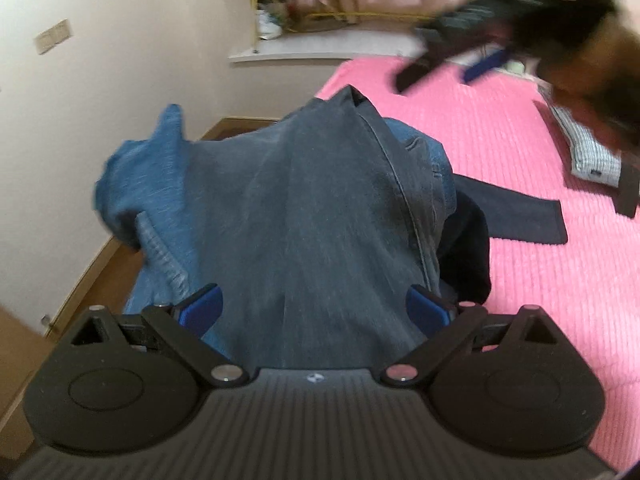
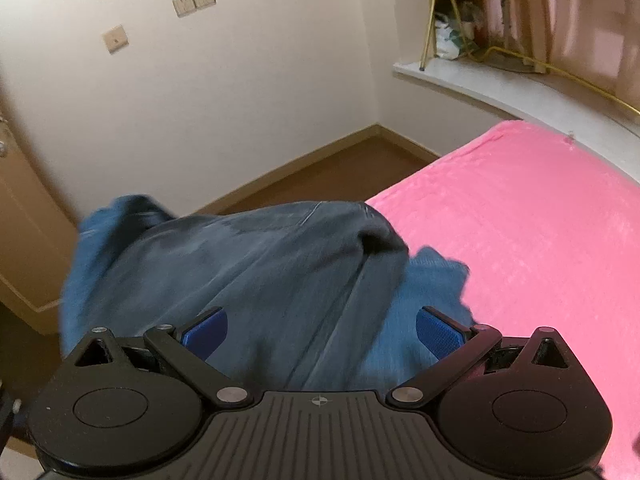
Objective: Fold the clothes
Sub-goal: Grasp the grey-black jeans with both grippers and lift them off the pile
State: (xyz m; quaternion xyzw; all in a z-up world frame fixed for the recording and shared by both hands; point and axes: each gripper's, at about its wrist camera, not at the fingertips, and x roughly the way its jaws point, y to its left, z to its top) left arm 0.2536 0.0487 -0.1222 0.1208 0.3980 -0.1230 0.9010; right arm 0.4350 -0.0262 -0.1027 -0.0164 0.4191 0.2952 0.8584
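Dark blue jeans [image 1: 304, 200] with a lighter blue inner side lie bunched at the left edge of the pink bed [image 1: 520, 300]. My left gripper [image 1: 316, 300] is open, its blue pads [image 1: 204, 308] wide apart, and the denim fills the gap and hides the fingertips. In the right wrist view the same jeans [image 2: 240, 264] spread between the wide-set pads [image 2: 440, 332] of my open right gripper [image 2: 322, 320]. In the left wrist view the right gripper [image 1: 460, 56] also shows, blurred, at the top right above the bed.
A black garment [image 1: 520, 216] lies flat on the bed to the right of the jeans. A folded checked shirt [image 1: 588, 148] sits at the far right. Brown floor [image 2: 340, 168] and a white wall [image 2: 240, 80] border the bed's left side. A window ledge [image 2: 500, 92] runs behind.
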